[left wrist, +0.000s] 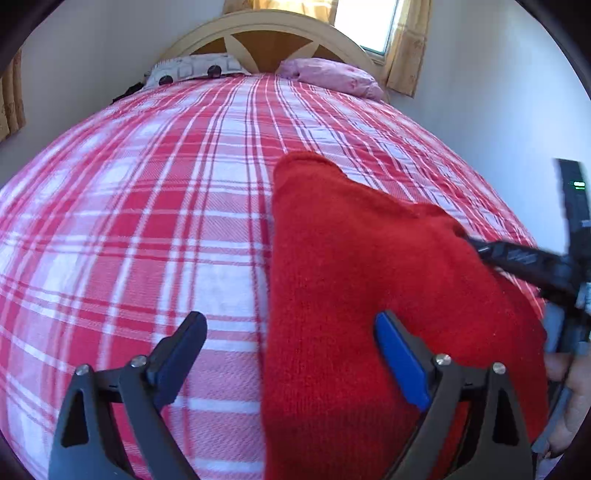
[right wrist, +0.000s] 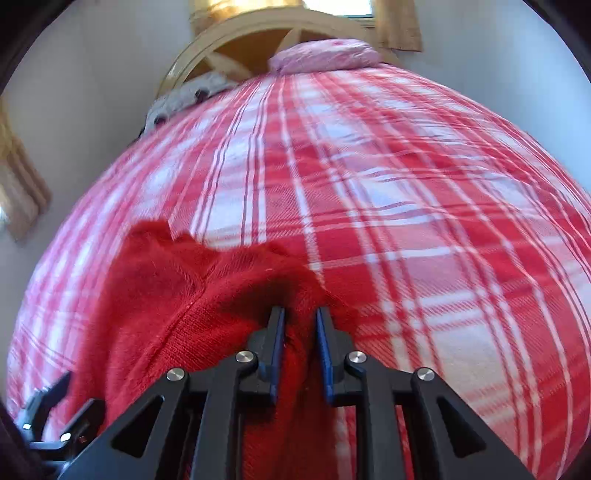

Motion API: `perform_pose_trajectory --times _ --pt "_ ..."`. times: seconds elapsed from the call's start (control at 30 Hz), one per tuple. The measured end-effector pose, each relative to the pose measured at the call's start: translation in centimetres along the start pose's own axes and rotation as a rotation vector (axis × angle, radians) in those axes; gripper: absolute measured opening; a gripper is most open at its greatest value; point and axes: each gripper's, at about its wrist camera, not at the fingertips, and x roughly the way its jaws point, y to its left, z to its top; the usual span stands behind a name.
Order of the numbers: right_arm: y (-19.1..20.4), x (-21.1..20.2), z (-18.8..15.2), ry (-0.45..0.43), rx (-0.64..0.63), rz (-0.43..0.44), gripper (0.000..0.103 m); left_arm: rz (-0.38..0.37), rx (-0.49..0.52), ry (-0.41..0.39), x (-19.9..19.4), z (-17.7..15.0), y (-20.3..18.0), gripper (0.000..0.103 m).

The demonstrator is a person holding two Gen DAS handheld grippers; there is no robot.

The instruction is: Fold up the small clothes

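Note:
A red knitted garment (left wrist: 369, 295) lies on the red and white plaid bedspread (left wrist: 147, 203). My left gripper (left wrist: 290, 323) is open, its jaws wide apart over the garment's left edge, one finger over the bedspread and one over the red knit. My right gripper (right wrist: 300, 317) is shut on a fold of the red garment (right wrist: 177, 295), with cloth pinched between its blue pads. The right gripper also shows in the left wrist view (left wrist: 517, 258), gripping the garment's right side. Part of the left gripper shows at the lower left of the right wrist view (right wrist: 55, 413).
The bed fills both views. A patterned pillow (left wrist: 192, 68) and a pink pillow (left wrist: 332, 75) lie against the wooden headboard (left wrist: 266, 37). White walls flank the bed, with a curtained window (left wrist: 369, 22) behind the headboard.

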Motion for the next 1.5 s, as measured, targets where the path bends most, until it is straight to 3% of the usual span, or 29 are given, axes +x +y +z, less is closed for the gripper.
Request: perform_pose_trajectory --times 0.03,0.07,0.13,0.17,0.37,0.43,0.53,0.63,0.77,0.83,1.0,1.17,1.27,1.5 --pt "-0.2 -1.5 -0.4 -0.047 0.014 0.019 0.02 0.017 0.025 -0.009 -0.5 0.0 0.0 0.095" --pt "0.1 -3.2 -1.2 -0.084 0.011 0.048 0.029 0.032 0.045 -0.017 -0.8 -0.1 -0.2 0.095" --pt "0.9 -5.3 -2.9 -0.098 -0.021 0.09 0.047 0.06 0.086 -0.03 -1.6 -0.5 -0.5 0.095" --pt "1.6 -6.3 -4.0 -0.099 -0.047 0.106 0.049 0.068 0.099 -0.037 -1.9 -0.6 -0.6 0.095" --pt "4.7 -8.6 -9.2 -0.103 -0.162 0.043 0.049 0.082 0.113 -0.048 -3.5 -1.5 -0.7 0.095" --pt "4.7 -7.5 -10.1 -0.069 -0.152 0.0 0.049 0.083 0.111 -0.044 -3.8 -1.6 -0.8 0.095" --pt "3.7 -5.8 -10.9 -0.028 -0.053 0.034 0.05 0.089 0.124 -0.033 -3.9 -2.0 -1.1 0.095" --pt "2.8 -5.5 -11.1 -0.039 -0.002 0.052 0.055 0.108 0.146 -0.017 -3.7 -2.6 -1.3 0.095" --pt "2.9 -5.7 -11.5 -0.03 -0.041 0.043 0.058 0.088 0.137 0.005 -3.4 -3.0 -1.0 0.095" --pt "2.7 -5.7 -11.8 0.004 -0.05 0.034 0.07 0.072 0.129 0.01 -3.4 -2.9 -0.7 0.095" --pt "0.9 -6.9 -12.2 0.024 0.016 0.12 0.071 0.011 0.101 0.038 -3.2 -2.7 0.1 0.095" --pt "-1.7 -9.2 -10.6 -0.105 0.141 0.208 0.071 -0.033 0.064 0.007 -3.5 -0.9 0.7 0.095" --pt "-2.4 -8.7 -8.8 -0.123 0.18 0.242 0.071 -0.036 0.052 0.023 -2.3 0.7 0.6 0.095" --pt "-1.1 -4.3 -5.9 -0.084 0.148 0.16 0.071 -0.065 0.09 0.076 1.6 2.3 -1.0 0.095"
